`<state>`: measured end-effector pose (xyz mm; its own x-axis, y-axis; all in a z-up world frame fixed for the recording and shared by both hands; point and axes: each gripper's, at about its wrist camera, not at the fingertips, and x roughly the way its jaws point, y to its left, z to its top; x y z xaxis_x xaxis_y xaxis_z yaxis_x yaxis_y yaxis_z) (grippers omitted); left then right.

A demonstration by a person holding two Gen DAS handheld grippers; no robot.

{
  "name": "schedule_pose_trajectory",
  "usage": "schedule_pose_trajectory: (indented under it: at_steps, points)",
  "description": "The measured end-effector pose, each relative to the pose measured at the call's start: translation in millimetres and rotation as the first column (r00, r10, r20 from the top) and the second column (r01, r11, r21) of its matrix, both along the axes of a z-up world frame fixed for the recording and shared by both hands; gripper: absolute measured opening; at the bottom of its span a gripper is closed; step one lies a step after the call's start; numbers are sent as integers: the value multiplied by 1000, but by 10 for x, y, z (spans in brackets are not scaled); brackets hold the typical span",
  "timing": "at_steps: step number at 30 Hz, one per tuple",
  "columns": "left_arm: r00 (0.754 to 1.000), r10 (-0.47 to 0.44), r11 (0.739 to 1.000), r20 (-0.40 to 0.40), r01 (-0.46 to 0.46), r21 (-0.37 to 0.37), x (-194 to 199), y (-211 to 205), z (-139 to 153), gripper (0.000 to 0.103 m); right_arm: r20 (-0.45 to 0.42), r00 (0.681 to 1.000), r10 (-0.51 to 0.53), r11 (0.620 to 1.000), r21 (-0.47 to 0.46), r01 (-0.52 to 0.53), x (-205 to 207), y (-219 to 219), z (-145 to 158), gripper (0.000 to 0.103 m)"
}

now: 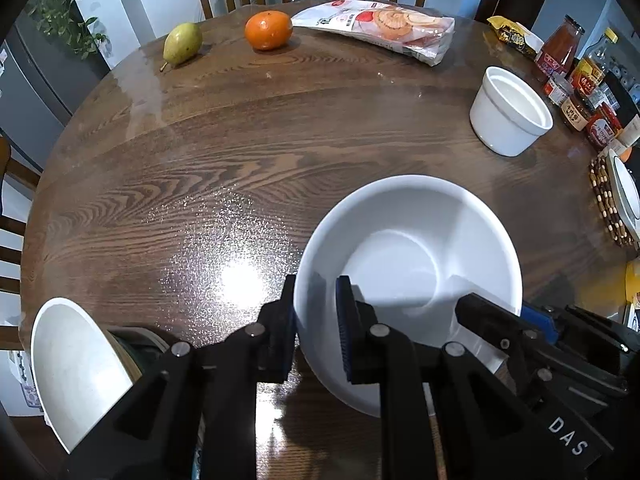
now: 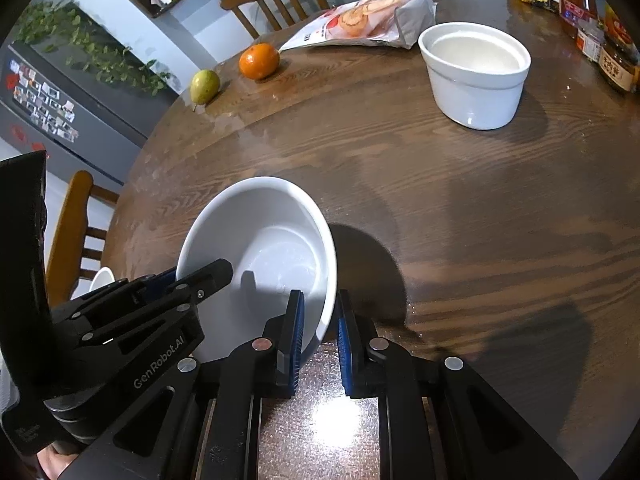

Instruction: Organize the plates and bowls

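Both grippers, left [image 1: 316,328] and right [image 2: 320,336], pinch opposite sides of the bowl's [image 1: 408,264] rim, one pad inside and one outside the wall; gripping it from two sides probably keeps so wide a bowl level for lifting. It sits near the table's [image 1: 240,140] front edge, well apart from the ramekin [image 1: 510,110], likely its stacking partner, and farther from the orange [image 1: 268,30] and pear [image 1: 182,43].

"DAS" in white on right gripper [image 1: 520,320] body, seen from left wrist cam. "GenRobot.AI" on left gripper [image 2: 192,276] body, right wrist cam. Jar [image 1: 574,110] and bottle [image 1: 558,50] labels: script too small to read.
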<state>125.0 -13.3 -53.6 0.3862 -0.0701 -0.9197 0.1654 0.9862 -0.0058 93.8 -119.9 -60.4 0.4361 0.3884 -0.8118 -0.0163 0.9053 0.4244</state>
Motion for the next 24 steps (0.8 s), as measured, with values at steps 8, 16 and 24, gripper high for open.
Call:
schedule_pose_trajectory:
  at_steps: [8,16,24]
  points:
    - [1000,-2,1000,31,2,-2,-57,-26,102,16,22,1000,-11,1000,4,11,-84,-28,92,17]
    - [998,-3,1000,65,3,2,-141,-47,208,16,57,998,-12,1000,-1,12,-177,-54,229,17]
    - [995,2,1000,99,-2,1,-235,-48,327,16,83,996,-12,1000,3,12,-267,-77,338,17]
